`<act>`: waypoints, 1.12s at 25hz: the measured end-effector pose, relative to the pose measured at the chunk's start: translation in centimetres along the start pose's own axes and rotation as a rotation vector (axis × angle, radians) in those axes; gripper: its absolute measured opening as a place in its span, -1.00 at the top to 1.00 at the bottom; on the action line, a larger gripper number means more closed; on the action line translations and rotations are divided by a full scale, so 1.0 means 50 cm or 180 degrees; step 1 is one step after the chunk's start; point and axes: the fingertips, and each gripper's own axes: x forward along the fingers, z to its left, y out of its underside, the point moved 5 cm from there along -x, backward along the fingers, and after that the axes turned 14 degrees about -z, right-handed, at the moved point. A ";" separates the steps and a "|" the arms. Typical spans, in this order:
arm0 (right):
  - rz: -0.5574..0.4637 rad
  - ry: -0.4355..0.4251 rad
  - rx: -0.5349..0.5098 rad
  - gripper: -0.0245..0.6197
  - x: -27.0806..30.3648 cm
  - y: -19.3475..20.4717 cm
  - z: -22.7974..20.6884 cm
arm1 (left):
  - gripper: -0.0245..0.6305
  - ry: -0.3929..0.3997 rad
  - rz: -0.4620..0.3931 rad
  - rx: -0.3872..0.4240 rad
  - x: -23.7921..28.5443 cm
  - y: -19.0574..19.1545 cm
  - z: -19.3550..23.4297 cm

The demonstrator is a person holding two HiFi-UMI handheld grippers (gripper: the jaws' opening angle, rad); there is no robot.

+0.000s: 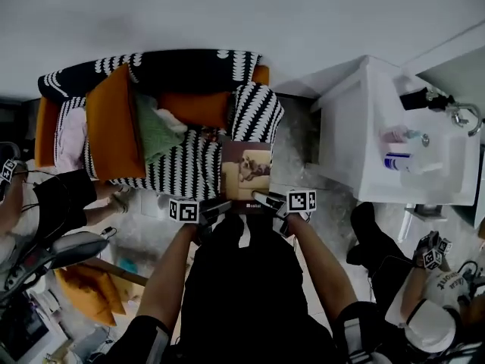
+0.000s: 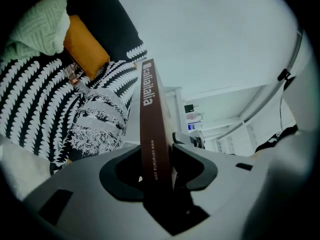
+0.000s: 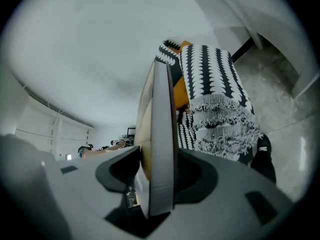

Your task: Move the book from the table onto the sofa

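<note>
Head view: the wearer's dark torso and arms hid the floor beneath the grippers, and we noted other people cut off at both lower corners. The left gripper [image 1: 220,209] and right gripper [image 1: 263,201] met the near edge of the book [image 1: 246,169], brown-covered with a pale picture, lying flat at the end of the sofa [image 1: 182,70] nearer the washstand [image 1: 352,127]. We could not tell whether it rested on the seat. The sofa held an orange cushion [image 1: 114,123] and a pale green knit [image 1: 155,131]. The washstand's basin held a blue-banded bottle [image 1: 397,161]. Left gripper view: we recorded the jaws clamped on the book's brown spine, white lettering running up it and its lower end sunk between the pads. The fringed throw [image 2: 97,119] hung just beside it. Right gripper view: the jaws pressed against both faces of the book, seen edge-on with grey pages beside a tan cover, its far end blurred.
</note>
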 end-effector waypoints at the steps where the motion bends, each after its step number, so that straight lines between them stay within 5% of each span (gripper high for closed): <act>1: 0.0024 0.0010 -0.0006 0.32 0.007 -0.012 -0.009 | 0.39 -0.0016 0.0024 0.0023 0.012 -0.010 0.009; 16: -0.0058 0.0406 0.0073 0.28 0.086 -0.060 -0.171 | 0.32 -0.0197 0.0348 -0.0082 0.115 -0.043 0.193; 23: -0.0015 0.0943 -0.0343 0.25 0.109 -0.047 -0.224 | 0.22 -0.0849 0.0861 0.0291 0.142 -0.034 0.278; 28: 0.0090 0.1076 -0.0460 0.21 0.110 -0.052 -0.227 | 0.22 -0.0897 0.0855 0.0293 0.140 -0.033 0.279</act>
